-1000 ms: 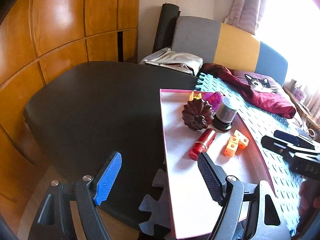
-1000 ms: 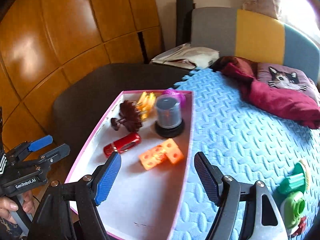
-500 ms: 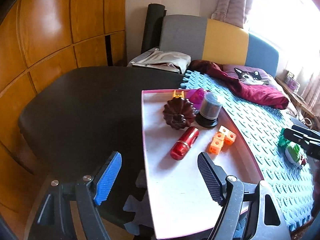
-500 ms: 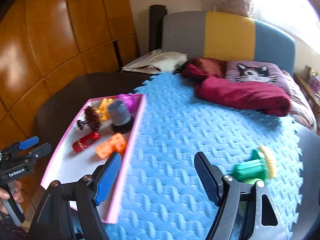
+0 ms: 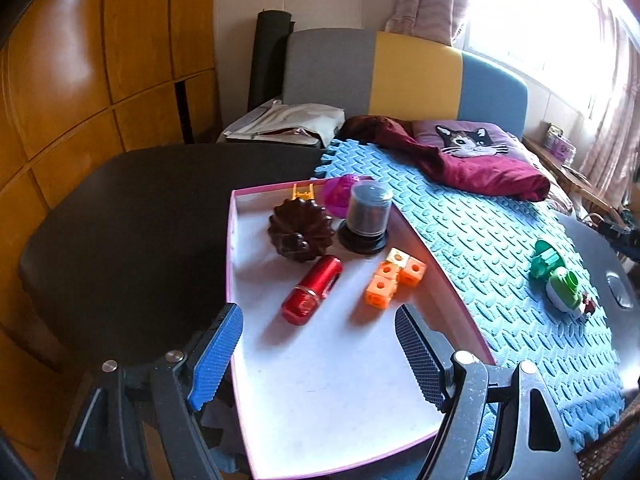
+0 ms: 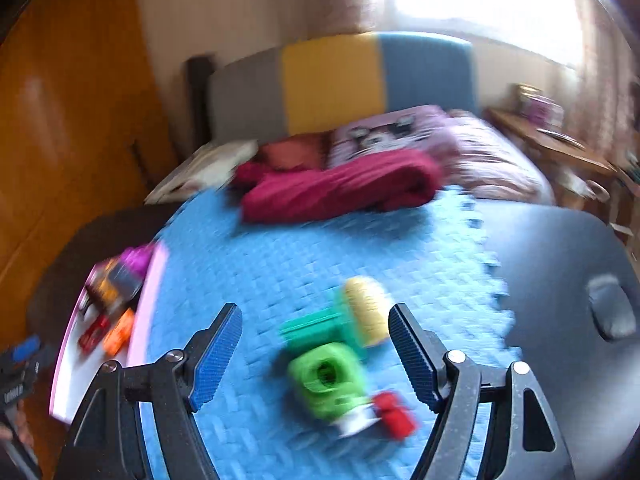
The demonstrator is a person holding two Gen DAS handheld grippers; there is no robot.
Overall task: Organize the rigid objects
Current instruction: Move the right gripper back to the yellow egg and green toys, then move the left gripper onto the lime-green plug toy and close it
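A pink-rimmed white tray (image 5: 320, 392) holds a red cylinder (image 5: 312, 296), orange cubes (image 5: 394, 282), a brown fluted piece (image 5: 300, 232), a grey cup on a black base (image 5: 366, 216) and a magenta ball (image 5: 338, 196). My left gripper (image 5: 318, 356) is open and empty above the tray's near end. Green toys (image 6: 324, 372) with a yellow-ended piece (image 6: 366, 316) and a small red piece (image 6: 394, 412) lie on the blue foam mat (image 6: 280, 264). My right gripper (image 6: 316, 354) is open and empty, its fingers either side of the green toys. The right wrist view is blurred.
The mat and tray lie on a dark table (image 5: 120, 232). A maroon cloth (image 5: 476, 172) and a cat-print cushion (image 5: 468, 142) lie at the back. A wooden wall (image 5: 80, 80) stands left. A grey, yellow and blue headboard (image 5: 400, 76) stands behind.
My right gripper has swung right, from over the tray to over the green toys on the mat. My left gripper has shifted right over the tray. Both stayed open.
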